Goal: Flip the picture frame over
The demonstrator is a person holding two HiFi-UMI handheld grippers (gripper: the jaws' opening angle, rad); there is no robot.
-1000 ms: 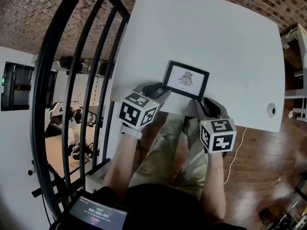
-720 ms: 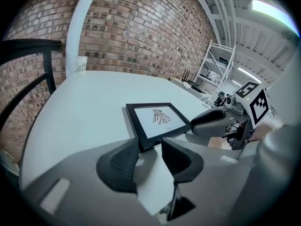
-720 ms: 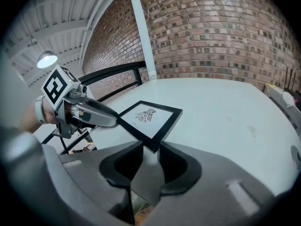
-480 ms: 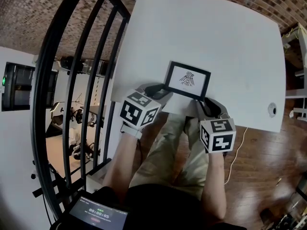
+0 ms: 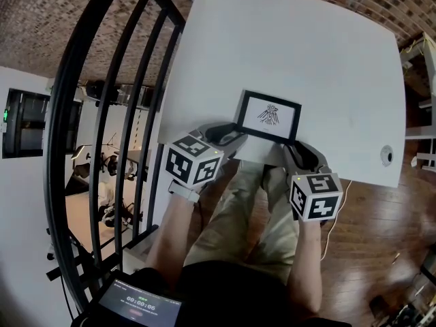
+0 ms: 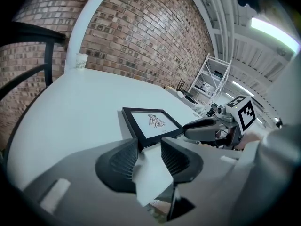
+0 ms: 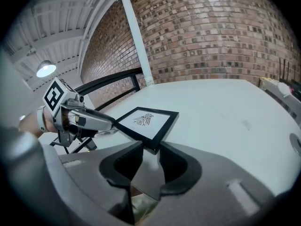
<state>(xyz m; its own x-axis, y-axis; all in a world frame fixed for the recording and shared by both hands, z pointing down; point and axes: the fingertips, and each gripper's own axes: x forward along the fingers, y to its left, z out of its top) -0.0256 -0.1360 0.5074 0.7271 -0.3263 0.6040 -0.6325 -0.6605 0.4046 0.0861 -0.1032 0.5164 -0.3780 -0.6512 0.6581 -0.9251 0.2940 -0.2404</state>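
So, over the last second the picture frame (image 5: 269, 116) barely budged. It lay flat on the bench (image 5: 327, 60), picture side up, right by the near edge. What did change was your left gripper (image 5: 230, 135): its fingers (image 6: 120, 161) were closing, still wide, with the frame's near corner between them but not pinched. Your right gripper (image 5: 294, 148) kept its fingers (image 7: 176, 166) well apart around the other near corner, gripping nothing. I'd say the flip hadn't started yet.
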